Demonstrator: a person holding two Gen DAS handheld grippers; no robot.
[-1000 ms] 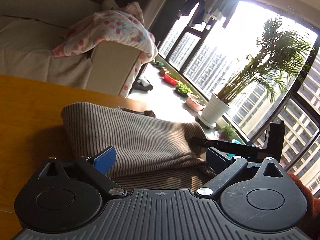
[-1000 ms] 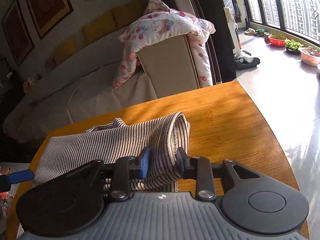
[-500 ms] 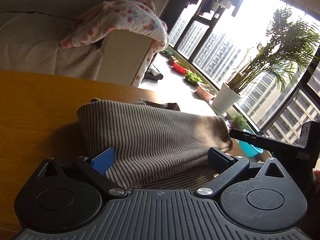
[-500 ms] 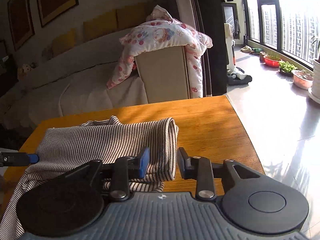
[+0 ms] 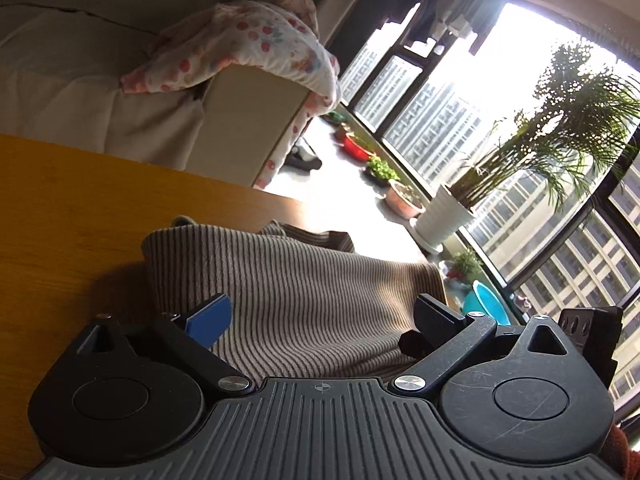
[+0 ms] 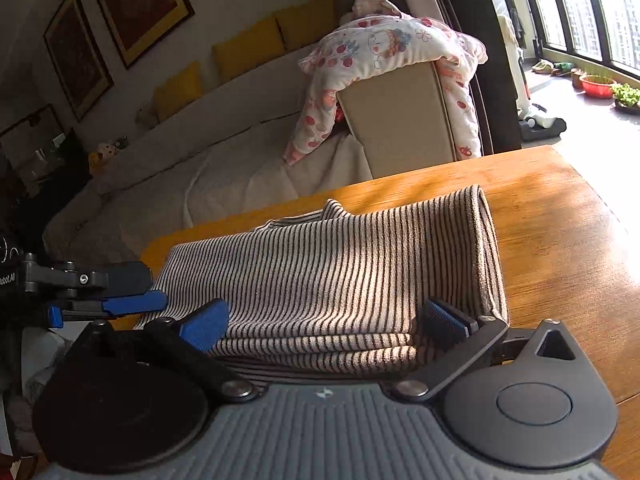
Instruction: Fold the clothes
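Striped garment (image 6: 340,268) lies folded between the opening right gripper (image 6: 332,322).

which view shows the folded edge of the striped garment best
The right wrist view: the striped garment lies lit on the wooden table, its rounded fold and stacked layers plainly visible. The left wrist view shows the same garment backlit by the window, layers hidden behind the gripper body.

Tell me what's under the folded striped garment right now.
The striped garment lies in stacked folded layers on the wooden table, which shows bare around it. Whether anything sits between the layers or beneath them can't be seen; the fabric covers that.
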